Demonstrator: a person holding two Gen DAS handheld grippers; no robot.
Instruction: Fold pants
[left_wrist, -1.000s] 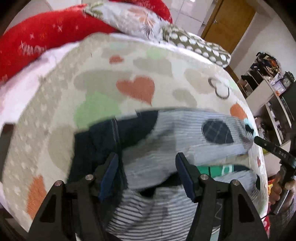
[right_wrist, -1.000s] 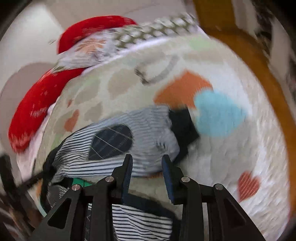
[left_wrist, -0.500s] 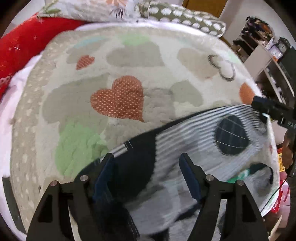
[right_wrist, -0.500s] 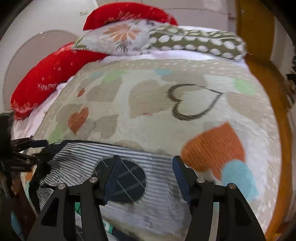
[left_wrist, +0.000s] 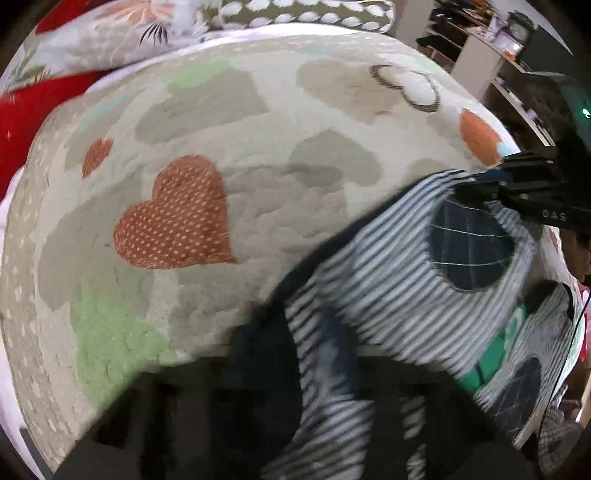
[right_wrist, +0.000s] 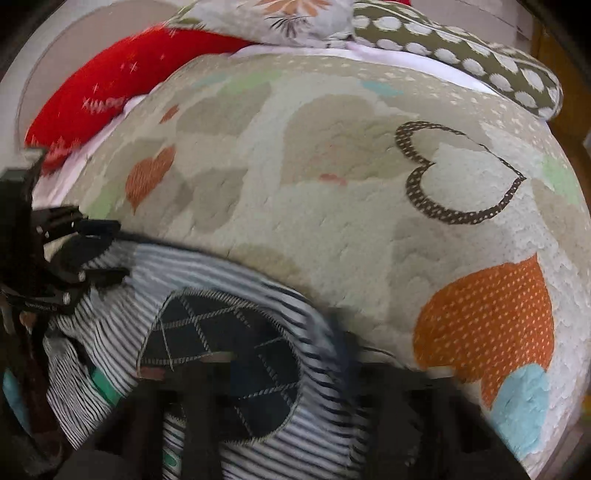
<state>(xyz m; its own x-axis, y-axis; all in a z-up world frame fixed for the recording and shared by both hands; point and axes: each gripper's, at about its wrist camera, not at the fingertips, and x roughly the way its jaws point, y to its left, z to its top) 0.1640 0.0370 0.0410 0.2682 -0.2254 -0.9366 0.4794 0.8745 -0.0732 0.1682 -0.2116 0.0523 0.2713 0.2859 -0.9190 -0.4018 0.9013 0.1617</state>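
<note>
On the bed's near edge, we held the striped pants with left tool and right tool both clamped on cloth, folding barely begun.

Left wrist view: looks steeply down from close above the heart-patterned blanket, facing the pillows at the bed's head, with the striped pants filling its lower right. Right wrist view: same steep, close angle from the other side, pants at lower left. Both share the blanket, the pants and the red pillow; each catches the opposite gripper at its edge.
</note>
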